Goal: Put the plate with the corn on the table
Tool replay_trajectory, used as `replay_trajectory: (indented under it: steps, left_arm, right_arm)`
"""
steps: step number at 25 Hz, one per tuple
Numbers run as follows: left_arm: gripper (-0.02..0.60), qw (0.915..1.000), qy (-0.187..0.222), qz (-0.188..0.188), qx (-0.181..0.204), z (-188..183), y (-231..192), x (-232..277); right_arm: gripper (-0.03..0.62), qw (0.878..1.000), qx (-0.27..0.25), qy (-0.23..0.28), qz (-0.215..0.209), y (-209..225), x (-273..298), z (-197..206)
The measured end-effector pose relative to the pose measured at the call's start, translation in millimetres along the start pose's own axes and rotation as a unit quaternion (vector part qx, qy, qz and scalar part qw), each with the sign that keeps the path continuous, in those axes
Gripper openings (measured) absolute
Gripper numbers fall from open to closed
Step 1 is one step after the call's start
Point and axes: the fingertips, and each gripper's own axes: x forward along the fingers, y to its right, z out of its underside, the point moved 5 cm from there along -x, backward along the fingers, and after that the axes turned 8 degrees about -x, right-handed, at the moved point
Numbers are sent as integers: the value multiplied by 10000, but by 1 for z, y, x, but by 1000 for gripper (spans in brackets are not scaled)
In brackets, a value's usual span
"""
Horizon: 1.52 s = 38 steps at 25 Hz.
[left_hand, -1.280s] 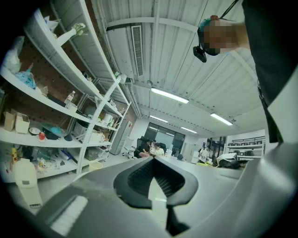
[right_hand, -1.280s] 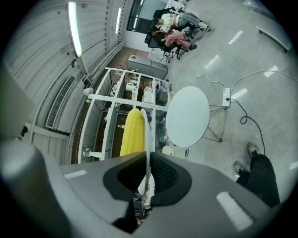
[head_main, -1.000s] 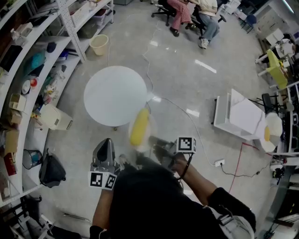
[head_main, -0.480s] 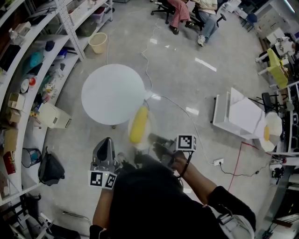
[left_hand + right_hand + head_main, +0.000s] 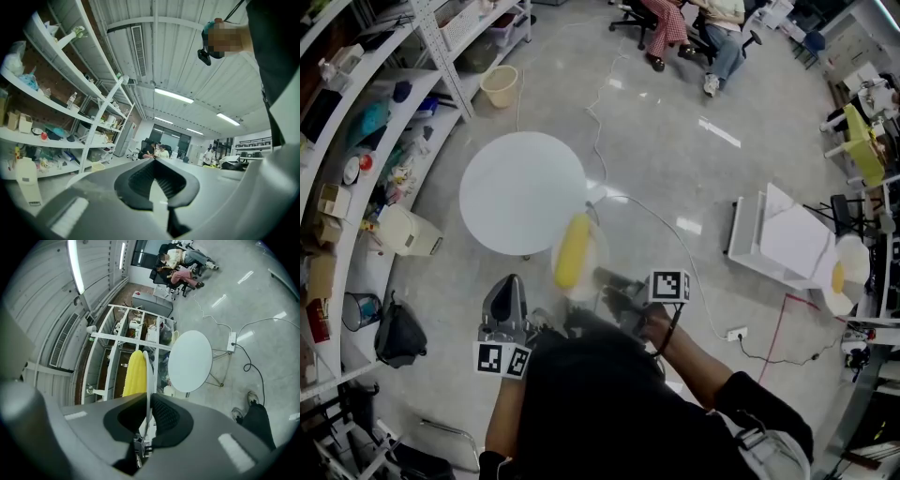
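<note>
Plate (image 5: 146, 367) — glass, perhaps — in right gripper (image 5: 146, 399)

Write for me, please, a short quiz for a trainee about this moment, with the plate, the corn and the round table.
1. Which gripper grips the plate? A. the left one B. the right one C. both together
2. True or false: the plate rests on the round white table.
3. Fill in the gap: on the plate lies one yellow ____.

Key
1. B. The right gripper is shut on the plate's rim.
2. False. The plate is held in the air, near the table's edge in the head view.
3. corn, a single cob.
</note>
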Motion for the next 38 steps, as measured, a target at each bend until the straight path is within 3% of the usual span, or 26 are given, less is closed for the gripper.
replay_trajectory:
  steps: [9,15,27,32,38]
  left_arm:
    - [5,9993,129,-357,37,-1,9,14]
    - [5,9986,150,-505,-2,-3,-5,17]
    - [5,9994,168,-306,-4,-25,-41,50]
    - [5,9996,141,-254,-50,-34,-62,64]
    - [5,9998,83,-168,-72,-49,-93,84]
  right_arm:
    - [37,9987,-163,-236,-412,2,11,-32]
    - [38,9995,67,-256,-180,9,21,-39]
    - [38,9996,-24,-64,-277,3,56,-58]
    - [38,9999,101,-100,22,5,70,-65]
    - [38,9996,-5,-53,-283,-6,106,-84]
